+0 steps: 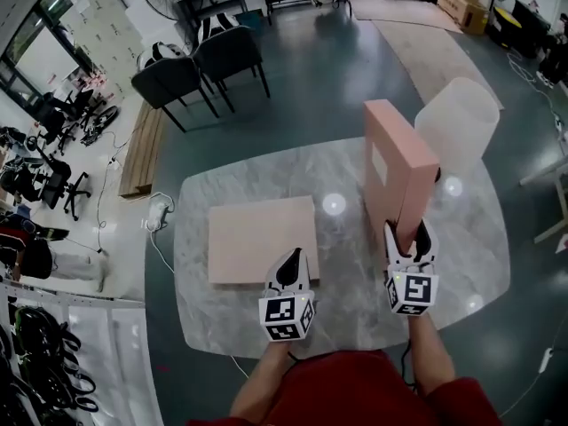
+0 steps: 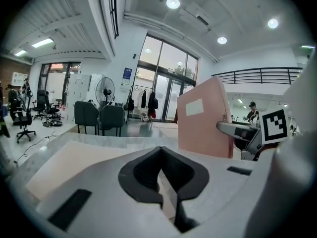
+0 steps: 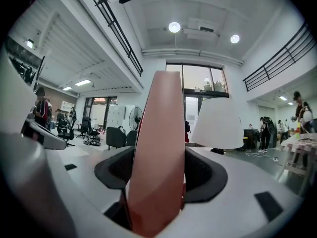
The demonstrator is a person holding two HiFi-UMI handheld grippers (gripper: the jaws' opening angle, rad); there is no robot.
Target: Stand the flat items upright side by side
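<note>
The upright box [image 1: 397, 162] is clamped between the jaws of the right gripper [image 1: 409, 238]. If it is released before it is seated, it could be toppled. The flat box [image 1: 262, 238] is laid just ahead of the closed, empty jaws of the left gripper [image 1: 293, 260].

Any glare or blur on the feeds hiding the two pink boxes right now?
Head view: ceiling-light glare spots on the table sit clear of the flat box and the upright box. Right gripper view: the upright box looms soft, filling the centre. Left gripper view: fisheye bending, dark corners, boxes sharp.
</note>
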